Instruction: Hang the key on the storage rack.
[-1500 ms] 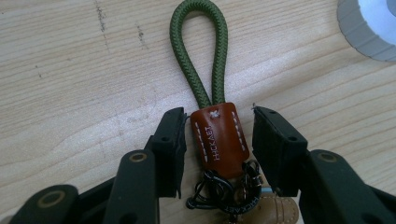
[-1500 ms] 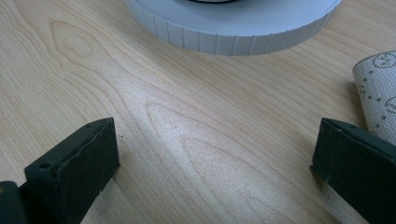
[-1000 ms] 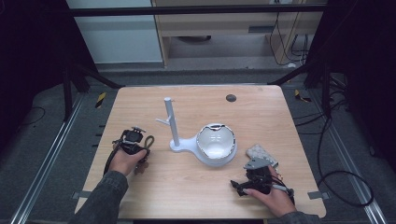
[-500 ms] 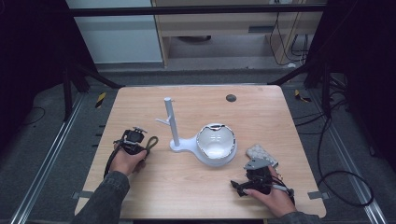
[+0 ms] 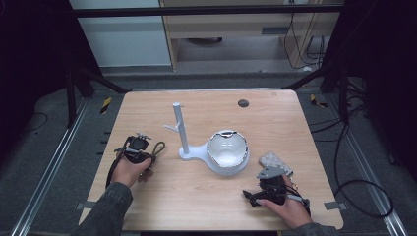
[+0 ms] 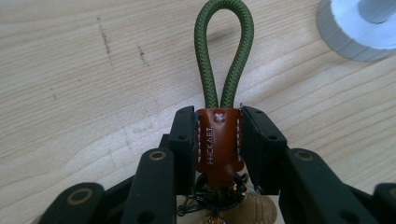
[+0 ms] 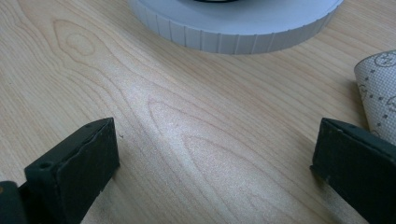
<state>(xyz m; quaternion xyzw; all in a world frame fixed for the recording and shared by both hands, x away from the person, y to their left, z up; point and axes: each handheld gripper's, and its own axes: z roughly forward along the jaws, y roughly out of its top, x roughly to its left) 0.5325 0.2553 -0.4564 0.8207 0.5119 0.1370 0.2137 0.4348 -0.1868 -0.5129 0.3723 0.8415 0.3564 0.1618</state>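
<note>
My left gripper (image 6: 218, 140) is shut on the brown leather tab (image 6: 219, 144) of a keychain, whose green cord loop (image 6: 225, 51) sticks out over the wood towards a white stand. In the high view this gripper (image 5: 136, 147) sits at the table's left, with the green cord loop (image 5: 158, 148) pointing right. A white stand (image 5: 183, 132) with an upright peg and side hook joins a round white dish (image 5: 226, 151) at mid-table. My right gripper (image 5: 268, 189) rests low at the front right, and its jaws stand wide open over bare wood (image 7: 210, 154), just short of the dish's ribbed rim (image 7: 233, 32).
A patterned cloth pouch (image 5: 273, 160) lies just right of the dish, close to my right gripper, and its edge (image 7: 380, 93) shows beside one jaw. A small dark round mark (image 5: 243, 103) sits at the table's far side. Metal rails flank the wooden table (image 5: 206, 206).
</note>
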